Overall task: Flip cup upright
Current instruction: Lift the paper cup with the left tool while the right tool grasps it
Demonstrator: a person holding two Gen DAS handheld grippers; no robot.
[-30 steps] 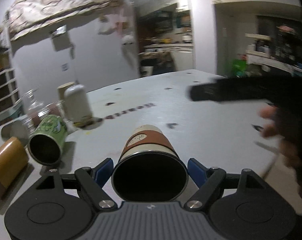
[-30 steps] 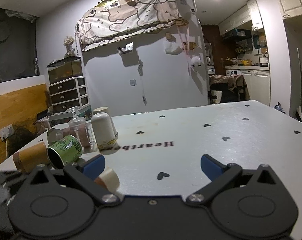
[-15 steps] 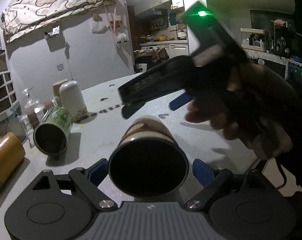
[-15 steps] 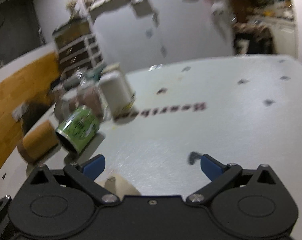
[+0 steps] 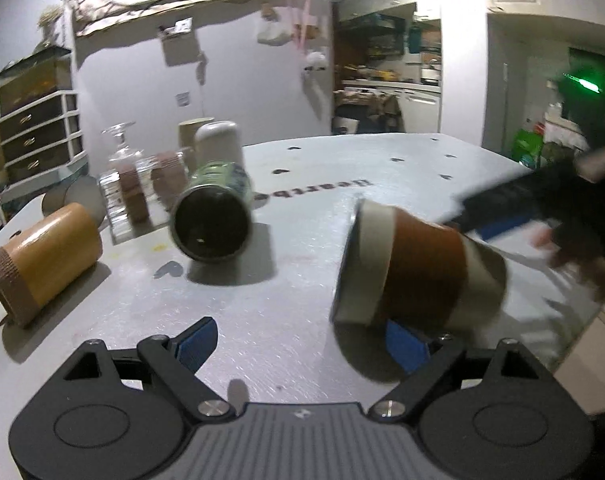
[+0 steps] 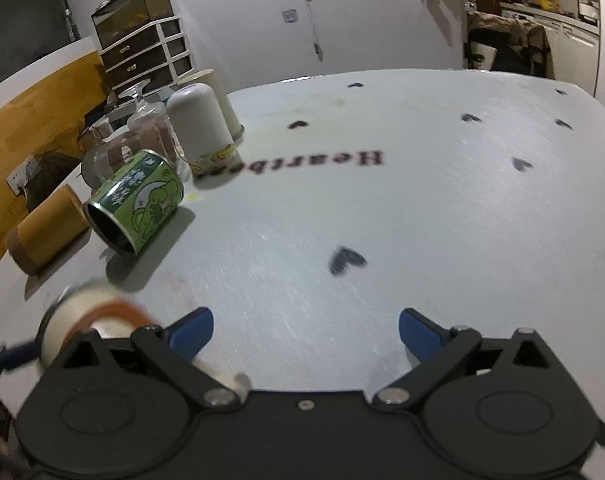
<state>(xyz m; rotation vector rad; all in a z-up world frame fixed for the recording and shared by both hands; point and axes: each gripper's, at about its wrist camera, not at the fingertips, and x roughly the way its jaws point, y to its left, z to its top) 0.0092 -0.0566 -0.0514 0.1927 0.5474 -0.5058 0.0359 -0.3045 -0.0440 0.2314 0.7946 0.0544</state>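
A paper cup with a brown sleeve [image 5: 418,276] lies on its side on the white table [image 5: 286,304], mouth toward the left, resting over my left gripper's right blue fingertip [image 5: 402,346]. My left gripper [image 5: 302,342] is open and holds nothing. My right gripper [image 6: 304,334] is open and empty above the table; it shows blurred at the right of the left wrist view [image 5: 514,208], beyond the cup. The cup shows blurred at the lower left of the right wrist view [image 6: 90,320].
A green printed can [image 5: 214,212] lies on its side, mouth toward me. A tan cylinder [image 5: 42,264] lies at the left. An upside-down white cup [image 5: 218,144], glasses [image 5: 122,184] and brown cups stand behind. The table edge runs along the right [image 5: 574,320].
The cup has left my left gripper's jaws and turned sideways to the right. My left gripper has swung left. My right gripper has moved from above the cup to its far right.
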